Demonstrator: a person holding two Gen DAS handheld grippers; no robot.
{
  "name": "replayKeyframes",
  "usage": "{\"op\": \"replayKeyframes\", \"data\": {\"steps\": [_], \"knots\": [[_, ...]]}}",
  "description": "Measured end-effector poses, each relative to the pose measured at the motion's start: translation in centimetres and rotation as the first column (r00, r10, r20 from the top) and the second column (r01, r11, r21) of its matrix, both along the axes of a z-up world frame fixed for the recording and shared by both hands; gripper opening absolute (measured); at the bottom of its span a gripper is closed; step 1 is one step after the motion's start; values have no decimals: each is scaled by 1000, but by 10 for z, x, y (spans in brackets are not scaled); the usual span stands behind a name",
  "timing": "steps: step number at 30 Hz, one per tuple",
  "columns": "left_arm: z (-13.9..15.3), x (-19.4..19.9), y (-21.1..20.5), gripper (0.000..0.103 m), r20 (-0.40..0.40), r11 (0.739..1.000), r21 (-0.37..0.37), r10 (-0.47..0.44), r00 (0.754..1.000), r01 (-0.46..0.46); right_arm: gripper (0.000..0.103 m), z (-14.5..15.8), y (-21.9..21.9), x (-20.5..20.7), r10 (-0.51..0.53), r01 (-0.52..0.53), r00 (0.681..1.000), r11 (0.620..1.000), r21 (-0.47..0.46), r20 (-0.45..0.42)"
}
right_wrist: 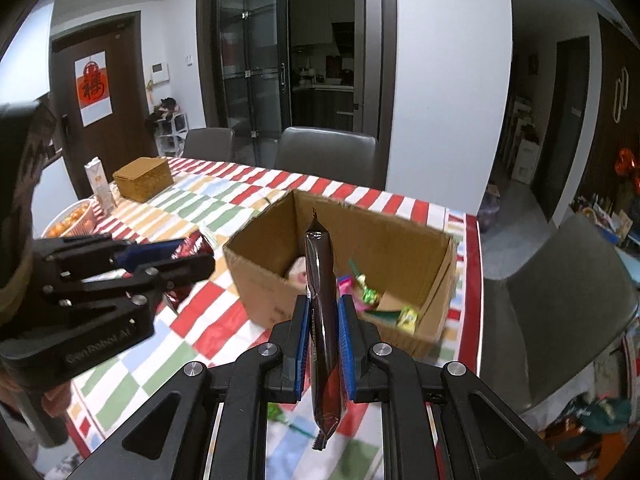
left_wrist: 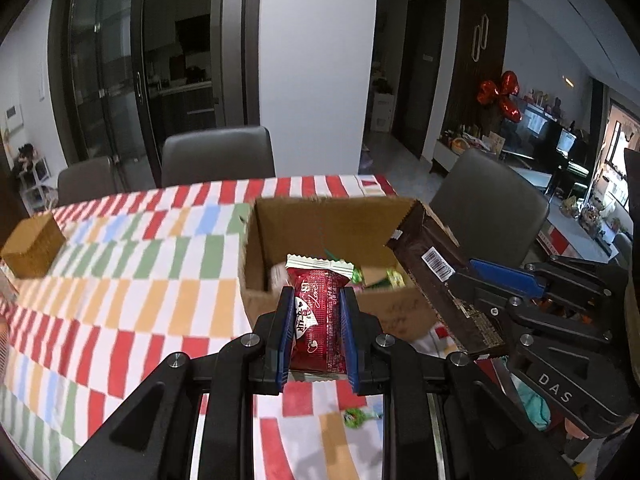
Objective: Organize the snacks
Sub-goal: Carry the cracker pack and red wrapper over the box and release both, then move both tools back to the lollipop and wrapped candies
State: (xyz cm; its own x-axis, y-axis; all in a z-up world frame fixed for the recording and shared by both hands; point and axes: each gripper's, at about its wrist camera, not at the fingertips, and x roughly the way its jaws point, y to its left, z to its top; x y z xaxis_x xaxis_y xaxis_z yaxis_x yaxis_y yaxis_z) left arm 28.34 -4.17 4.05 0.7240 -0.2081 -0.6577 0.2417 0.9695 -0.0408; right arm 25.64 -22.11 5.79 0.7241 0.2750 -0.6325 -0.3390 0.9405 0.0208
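Note:
My left gripper (left_wrist: 316,300) is shut on a red snack packet (left_wrist: 318,320) with white crimped ends, held above the striped tablecloth just in front of the open cardboard box (left_wrist: 320,216). My right gripper (right_wrist: 324,312) is shut on a long dark brown snack bar (right_wrist: 322,304), held on edge with its tip over the same box (right_wrist: 400,240). From the left wrist view the brown bar (left_wrist: 436,276) and right gripper (left_wrist: 472,276) show at the right. The left gripper (right_wrist: 184,256) appears at the left of the right wrist view. Several small green, pink and white snacks (right_wrist: 372,300) lie inside the box.
A woven brown box (right_wrist: 144,178), a white carton (right_wrist: 98,184) and a bowl of oranges (right_wrist: 72,218) stand at the table's far left. A small green candy (left_wrist: 356,418) lies on the cloth below my left gripper. Grey chairs (left_wrist: 218,156) line the far side and the right side.

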Motion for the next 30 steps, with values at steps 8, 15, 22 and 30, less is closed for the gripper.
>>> {"op": "replayKeyframes", "data": {"steps": [8,15,22,30], "knots": [[6,40,-3,23,-7,1000,3,-31,999,31,15,10,0,41,1,0,1000,1000,-30,7],[-2,82,-11,23,-63,999,-18,-40,997,39,15,10,0,71,-12,13,1000,998,-61,11],[-17,102,-20,23,-95,999,-4,-40,995,40,15,0,-4,97,-18,17,1000,995,-98,-6],[-24,91,-28,50,-42,995,95,-2,999,6,39,-15,-11,100,-57,56,998,993,-104,-6]]}}
